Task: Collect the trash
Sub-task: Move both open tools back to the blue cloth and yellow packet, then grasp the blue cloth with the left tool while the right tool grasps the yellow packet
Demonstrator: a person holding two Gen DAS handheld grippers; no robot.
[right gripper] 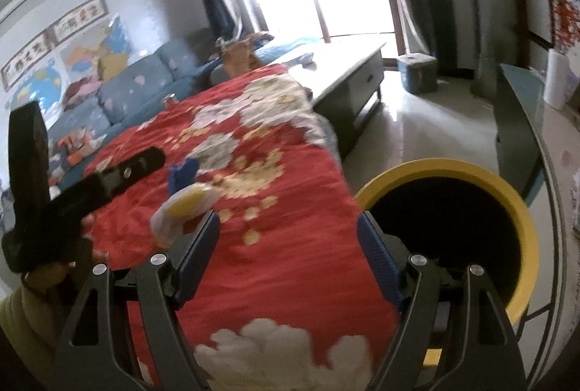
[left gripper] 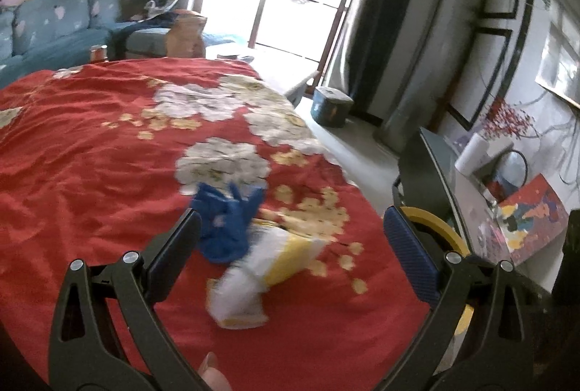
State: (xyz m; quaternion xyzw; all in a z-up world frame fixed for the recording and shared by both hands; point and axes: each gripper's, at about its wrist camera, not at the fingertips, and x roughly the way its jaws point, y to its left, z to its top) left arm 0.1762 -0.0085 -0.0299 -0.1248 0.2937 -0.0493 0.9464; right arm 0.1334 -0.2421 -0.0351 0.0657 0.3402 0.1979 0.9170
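Left claw [left gripper: 290, 246]: I see it released, its dark fingers spread wide above the red flowered cloth [left gripper: 90, 155], nothing between the pads.
Right claw [right gripper: 288, 246]: also released, blue pads well apart, empty, over the same cloth.
Trash: a crumpled blue wrapper [left gripper: 226, 224] at about 11 o'clock from a white-and-yellow packet [left gripper: 261, 267]; they touch, both lying on the cloth just ahead of my left claw. Both are blurred.
Bin: a yellow-rimmed bin [right gripper: 507, 206] with a dark inside stands on the floor off the cloth's edge, at 3 o'clock from my right claw.
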